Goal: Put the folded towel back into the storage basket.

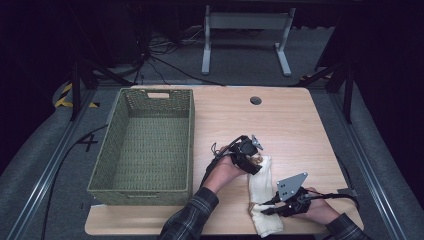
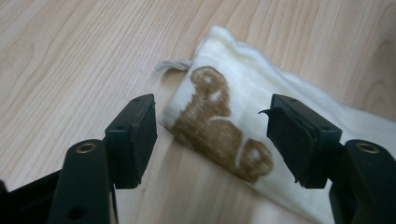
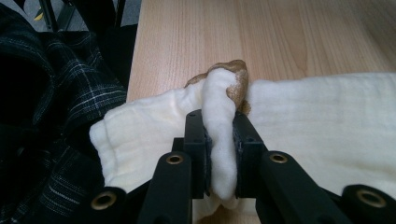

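Woven green basket [image 1: 142, 145] is sitting on the left part of the wooden desk [image 1: 300, 125]. Just right of it, the left hand-held gripper [image 1: 256, 159] is hovering at the far end of the cream folded cloth [image 1: 262, 197], its jaws parted around the brown-printed corner without pressing on it. Nearer the front edge, the right hand-held gripper [image 1: 261, 210] is pinching a raised fold of the cloth [image 3: 219, 116] tightly between its pads.
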